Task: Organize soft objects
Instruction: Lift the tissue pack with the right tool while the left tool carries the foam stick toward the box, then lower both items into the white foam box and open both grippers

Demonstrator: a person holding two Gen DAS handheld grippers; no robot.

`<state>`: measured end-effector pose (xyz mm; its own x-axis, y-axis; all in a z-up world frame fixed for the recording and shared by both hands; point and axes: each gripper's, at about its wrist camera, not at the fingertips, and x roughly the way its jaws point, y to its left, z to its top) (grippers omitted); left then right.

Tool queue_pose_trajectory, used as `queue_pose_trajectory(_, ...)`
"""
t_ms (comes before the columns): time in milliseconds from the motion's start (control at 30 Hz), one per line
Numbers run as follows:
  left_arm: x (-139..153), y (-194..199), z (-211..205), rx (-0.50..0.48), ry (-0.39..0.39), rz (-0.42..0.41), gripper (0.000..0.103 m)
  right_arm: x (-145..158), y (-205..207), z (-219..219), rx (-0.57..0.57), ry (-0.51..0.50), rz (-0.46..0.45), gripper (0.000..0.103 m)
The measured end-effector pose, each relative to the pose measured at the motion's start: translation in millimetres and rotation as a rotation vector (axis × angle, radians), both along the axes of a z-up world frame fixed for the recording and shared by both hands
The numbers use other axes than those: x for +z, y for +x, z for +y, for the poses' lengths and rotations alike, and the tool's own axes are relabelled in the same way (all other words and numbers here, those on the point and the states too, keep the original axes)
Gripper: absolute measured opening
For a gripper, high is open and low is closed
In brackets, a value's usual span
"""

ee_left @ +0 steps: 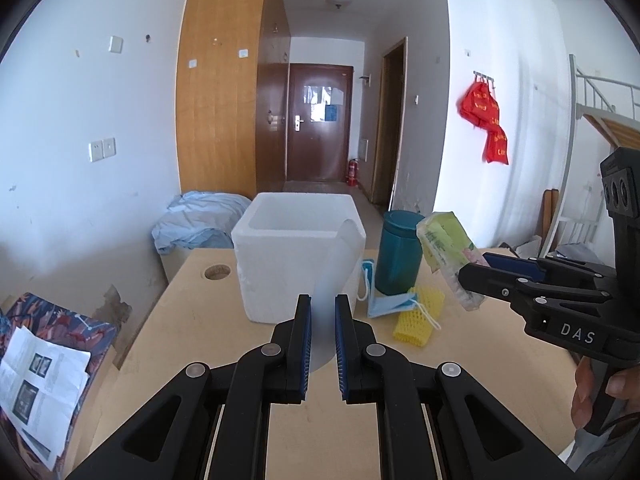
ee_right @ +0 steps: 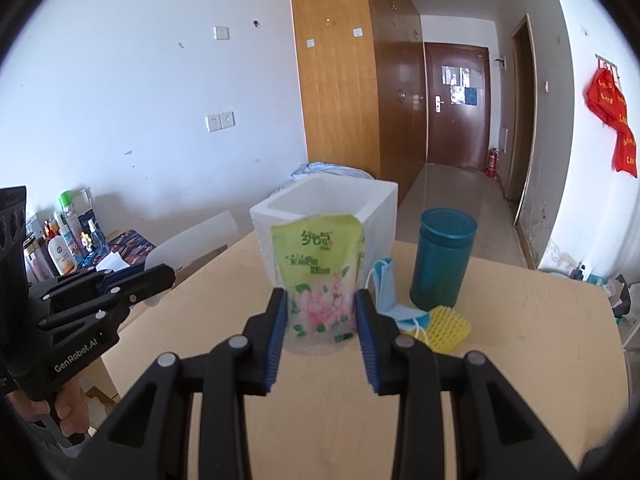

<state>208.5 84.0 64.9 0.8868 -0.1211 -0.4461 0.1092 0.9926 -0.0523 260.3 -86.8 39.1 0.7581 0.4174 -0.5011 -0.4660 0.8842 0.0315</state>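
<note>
My right gripper [ee_right: 321, 298] is shut on a green tissue pack with pink flowers [ee_right: 320, 276] and holds it above the table in front of the white foam box [ee_right: 384, 204]; the pack also shows in the left wrist view [ee_left: 446, 250]. My left gripper [ee_left: 323, 304] is shut on a translucent white sheet [ee_left: 334, 276] that curves up in front of the foam box [ee_left: 280, 264]. A blue face mask [ee_left: 390, 304] and a yellow foam net [ee_left: 418, 316] lie on the table right of the box.
A teal canister [ee_left: 398, 256] stands beside the box on the wooden table [ee_left: 200, 344]. Blue cloth [ee_left: 200, 220] is heaped behind the table's far left. Bottles [ee_right: 64, 240] and papers [ee_left: 40, 384] lie to the left. A bunk bed frame [ee_left: 600, 120] is at the right.
</note>
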Motion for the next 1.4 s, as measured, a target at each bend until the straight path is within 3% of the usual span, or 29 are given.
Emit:
queue_pose_trajectory(633, 16.5, 75.2, 9.1, 0.084, 0.005, -0.001, 0.011, 23.3, 68.1, 24.1, -0.002, -0.018, -0.025, 0.039)
queue_pose_trajectory(1067, 27.5, 137.3, 15.5, 0.106, 0.012, 0.006, 0.011, 21.6, 121.9, 30.0, -0.013, -0.005, -0.010, 0.039)
queue_pose_trajectory(1400, 20.3, 184.7, 19.3, 0.132, 0.000, 0.029, 0.011, 17.9, 161.7, 38.4, -0.011, 0.006, 0.015, 0.039)
